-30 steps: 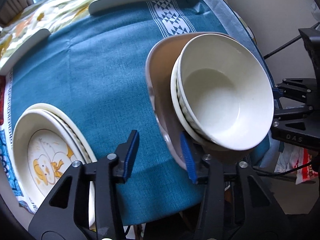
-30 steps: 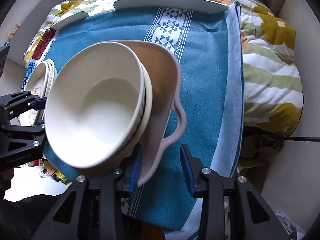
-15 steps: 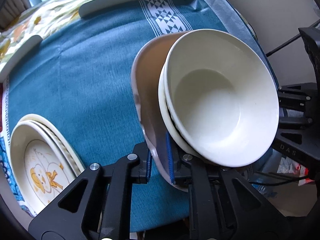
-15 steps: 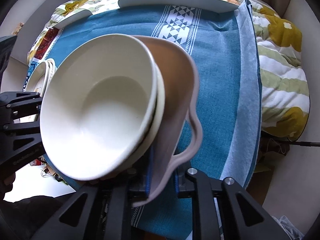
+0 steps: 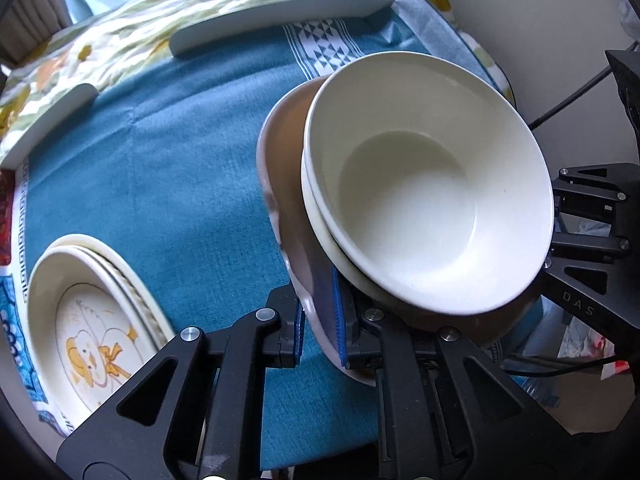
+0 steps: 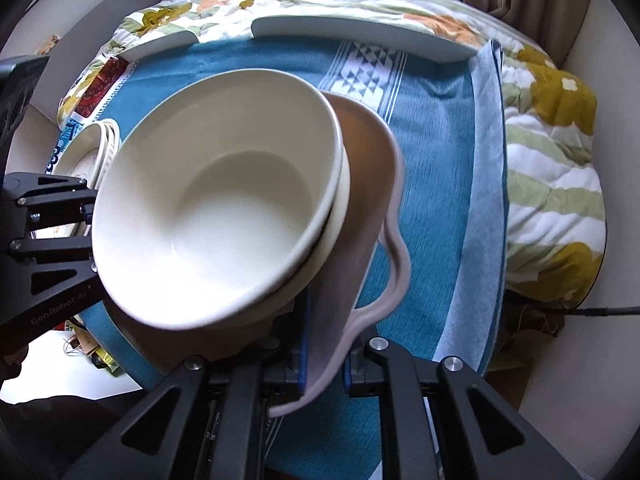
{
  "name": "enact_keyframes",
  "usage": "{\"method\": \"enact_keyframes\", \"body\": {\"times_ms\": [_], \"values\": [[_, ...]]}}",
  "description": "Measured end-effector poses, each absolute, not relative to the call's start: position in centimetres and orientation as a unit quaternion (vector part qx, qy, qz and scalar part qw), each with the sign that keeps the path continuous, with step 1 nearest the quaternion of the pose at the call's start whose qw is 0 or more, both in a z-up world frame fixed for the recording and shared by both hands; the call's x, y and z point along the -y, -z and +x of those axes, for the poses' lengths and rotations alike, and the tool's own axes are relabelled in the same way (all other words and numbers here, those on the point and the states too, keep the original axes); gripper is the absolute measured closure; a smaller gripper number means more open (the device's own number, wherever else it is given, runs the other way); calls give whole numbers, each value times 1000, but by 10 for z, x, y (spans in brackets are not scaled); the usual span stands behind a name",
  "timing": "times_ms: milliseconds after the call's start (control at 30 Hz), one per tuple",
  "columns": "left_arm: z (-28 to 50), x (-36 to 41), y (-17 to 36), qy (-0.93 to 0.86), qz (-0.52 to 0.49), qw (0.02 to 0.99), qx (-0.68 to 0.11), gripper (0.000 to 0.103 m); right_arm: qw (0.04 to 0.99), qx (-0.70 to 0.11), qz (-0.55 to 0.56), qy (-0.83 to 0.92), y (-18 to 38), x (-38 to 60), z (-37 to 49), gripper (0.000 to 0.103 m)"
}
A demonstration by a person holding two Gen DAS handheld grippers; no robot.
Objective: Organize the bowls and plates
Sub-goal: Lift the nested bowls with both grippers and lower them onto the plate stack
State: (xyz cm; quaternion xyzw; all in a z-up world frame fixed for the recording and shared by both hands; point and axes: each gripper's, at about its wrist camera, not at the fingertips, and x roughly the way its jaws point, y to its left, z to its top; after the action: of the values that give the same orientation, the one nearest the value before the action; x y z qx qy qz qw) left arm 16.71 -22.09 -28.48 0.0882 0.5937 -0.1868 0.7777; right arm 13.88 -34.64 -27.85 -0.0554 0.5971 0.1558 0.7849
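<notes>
Above the blue-clothed desk (image 5: pixel 168 184), the brown tray (image 6: pixel 372 184) carrying stacked white bowls (image 5: pixel 432 200) is pinched at opposite rims by left tool (image 5: pixel 318 322) and right tool (image 6: pixel 326 354) (stiff, breakable, likely slide-prone load).

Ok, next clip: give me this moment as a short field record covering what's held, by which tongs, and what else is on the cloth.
held item: brown dish with two nested white bowls inside
left tongs: shut on the brown dish's rim
right tongs: shut on the opposite rim, beside the dish's handle
tilt: the load is tilted in both views
also on cloth: stack of plates, top one showing a duck picture
surface: blue tablecloth over a floral quilt
</notes>
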Motion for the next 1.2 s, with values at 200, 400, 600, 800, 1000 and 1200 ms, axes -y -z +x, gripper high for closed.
{"method": "enact_keyframes", "body": {"times_ms": [200, 400, 600, 800, 1000, 1200], "values": [[162, 194, 249, 176, 68, 798, -573, 93, 798, -576, -70, -164, 245, 332, 143, 91], [157, 153, 215, 160, 57, 813, -557, 93, 812, -550, -84, -177, 207, 293, 140, 91], [144, 94, 195, 146, 59, 821, -548, 93, 818, -537, -83, -189, 192, 242, 134, 91], [127, 36, 196, 137, 66, 818, -555, 93, 814, -541, -77, -199, 197, 184, 121, 91], [119, -6, 218, 134, 68, 807, -571, 93, 804, -557, -60, -198, 215, 142, 113, 91], [122, -24, 245, 140, 65, 797, -583, 93, 799, -570, -41, -187, 238, 120, 109, 91]]}}
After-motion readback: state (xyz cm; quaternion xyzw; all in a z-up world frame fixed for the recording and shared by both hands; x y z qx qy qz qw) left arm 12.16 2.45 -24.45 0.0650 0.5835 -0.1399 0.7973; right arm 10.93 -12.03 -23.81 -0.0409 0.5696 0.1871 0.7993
